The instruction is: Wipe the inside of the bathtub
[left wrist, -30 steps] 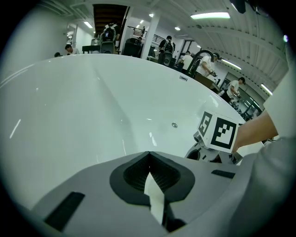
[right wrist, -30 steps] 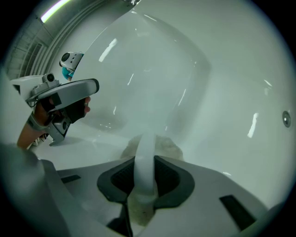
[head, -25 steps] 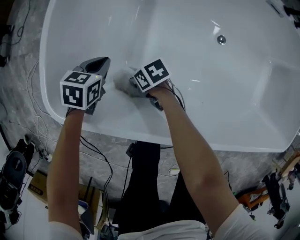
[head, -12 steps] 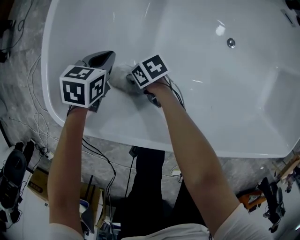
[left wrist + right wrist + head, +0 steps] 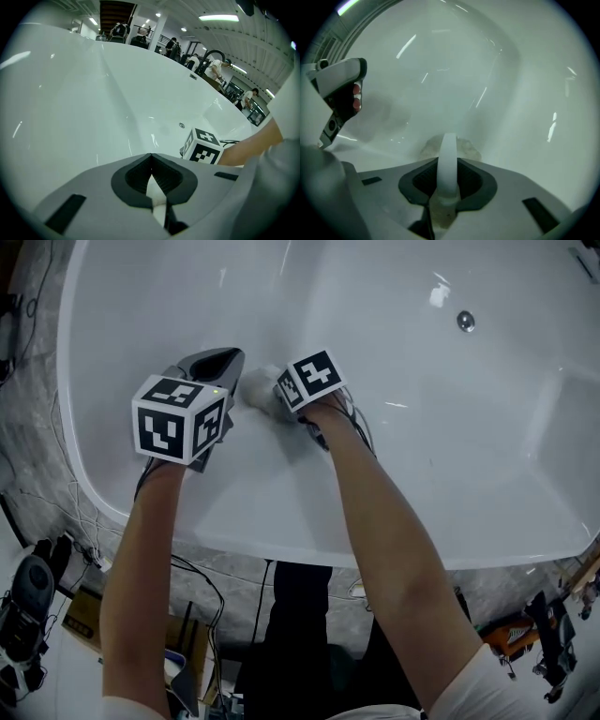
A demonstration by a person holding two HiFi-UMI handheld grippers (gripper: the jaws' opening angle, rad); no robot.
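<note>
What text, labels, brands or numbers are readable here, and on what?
No readable text anywhere.
The left cube and right cube: black-and-white square patterns only, no letters or digits.
The bathtub and cloth: plain, no print.
Background in the left gripper view: nothing legible.

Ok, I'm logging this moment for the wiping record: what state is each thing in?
Left hand-held gripper: shut, holding nothing.
Right hand-held gripper: shut on the cloth.
Cloth: bunched up, pressed against the bathtub's inside.
Bathtub: no standing water visible.
</note>
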